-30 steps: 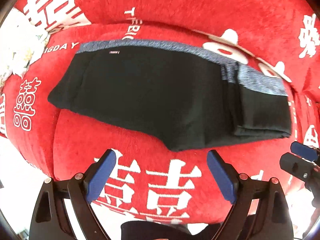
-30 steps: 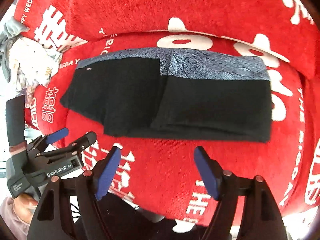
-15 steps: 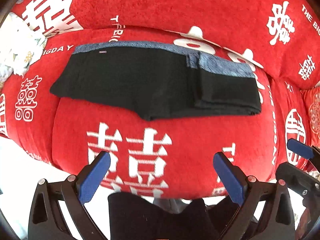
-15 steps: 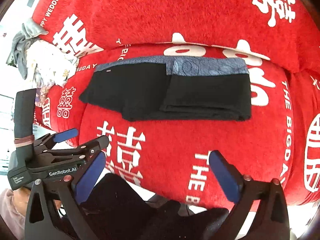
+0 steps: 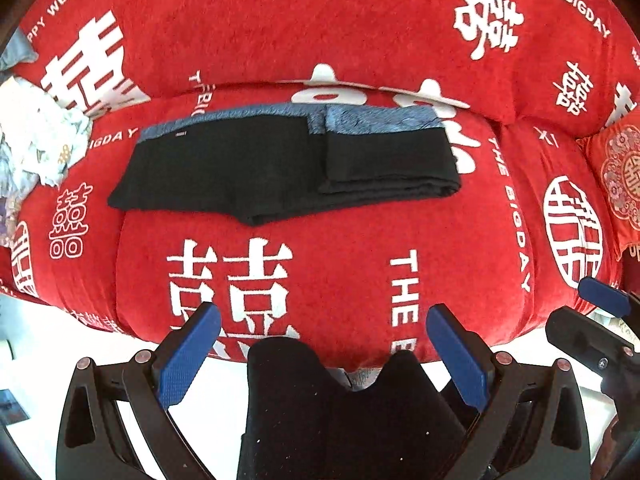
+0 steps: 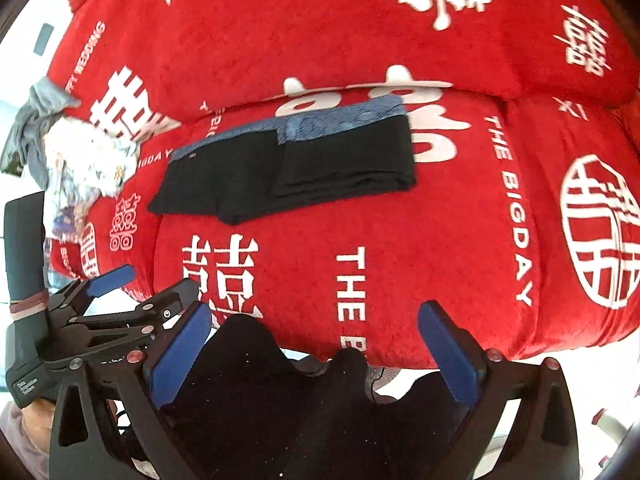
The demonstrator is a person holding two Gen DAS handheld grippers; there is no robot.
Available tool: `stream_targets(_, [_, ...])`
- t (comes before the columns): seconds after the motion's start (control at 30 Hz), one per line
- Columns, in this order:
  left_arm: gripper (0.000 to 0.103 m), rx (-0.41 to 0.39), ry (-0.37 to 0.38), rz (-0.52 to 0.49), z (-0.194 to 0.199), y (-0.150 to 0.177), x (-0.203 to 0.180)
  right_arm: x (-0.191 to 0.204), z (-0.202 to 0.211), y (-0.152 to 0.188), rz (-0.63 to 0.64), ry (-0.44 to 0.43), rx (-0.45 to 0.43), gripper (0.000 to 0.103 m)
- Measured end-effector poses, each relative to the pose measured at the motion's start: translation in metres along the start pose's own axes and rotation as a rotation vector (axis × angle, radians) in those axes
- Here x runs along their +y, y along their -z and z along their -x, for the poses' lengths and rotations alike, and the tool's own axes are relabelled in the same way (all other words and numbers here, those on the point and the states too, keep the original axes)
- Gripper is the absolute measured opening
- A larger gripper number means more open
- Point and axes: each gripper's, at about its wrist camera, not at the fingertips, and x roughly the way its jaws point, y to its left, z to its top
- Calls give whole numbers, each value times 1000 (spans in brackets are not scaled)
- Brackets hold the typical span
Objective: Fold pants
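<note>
Black pants (image 5: 280,168) with a blue-grey waistband lie folded on the red sofa seat (image 5: 360,240), the right part doubled over the left. My left gripper (image 5: 322,320) hangs open and empty, well in front of the pants, over the seat's front edge. My right gripper (image 6: 316,312) is open too, with nothing between its blue pads, equally far back from the pants (image 6: 280,172). Each gripper shows in the other's view: the left gripper (image 6: 156,284) at the left, the right gripper (image 5: 580,312) at the right edge.
A heap of white patterned and grey clothes (image 6: 84,152) lies at the sofa's left end. A red embroidered cushion (image 5: 616,176) sits far right. The person's legs in black trousers (image 5: 340,400) are below the grippers, over white floor. The sofa backrest (image 5: 320,20) rises behind the pants.
Both grippers have drawn back and upward from the pants, which now look smaller and farther off. Their jaws stand wider than a second ago. The pants lie unmoved.
</note>
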Motion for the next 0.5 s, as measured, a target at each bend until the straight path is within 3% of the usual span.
stream_targets(0.23, [103,-43,-27,-8,30,3,1,-7,15,3,-72,-25,-39,103])
stream_targets(0.5, [103,-51,-3,29,31,-4,38,38,18,-9,11,2,-68,103])
